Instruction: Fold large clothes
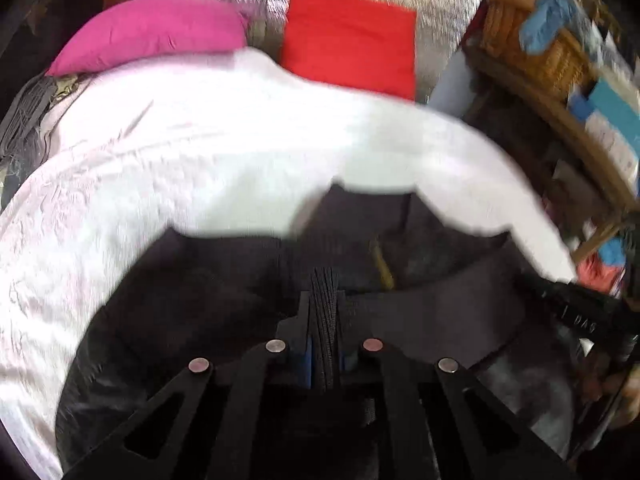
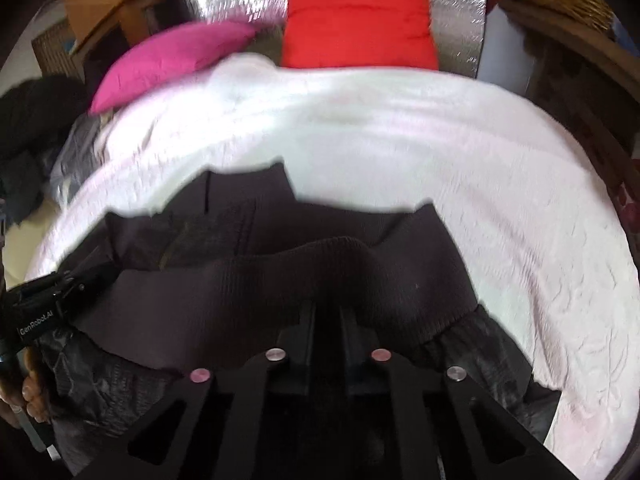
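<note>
Both the left gripper (image 1: 324, 280) and right gripper (image 2: 328, 312) clamp the dark jacket's (image 2: 248, 292) ribbed hem; ahead lie one pink pillow (image 1: 152, 32) and one red pillow (image 2: 360, 20) on white bedding (image 2: 440, 152)

We hold both grippers angled steeply downward, side by side. Our left gripper (image 1: 325, 280) has its jaws drawn together, ribbed pads meeting. Our right gripper (image 2: 327, 312) is likewise closed, its fingers pinched tight with only a narrow slit between them. In the right wrist view, fingertips (image 2: 30, 390) of our left hand wrap its handle at the lower left edge.
</note>
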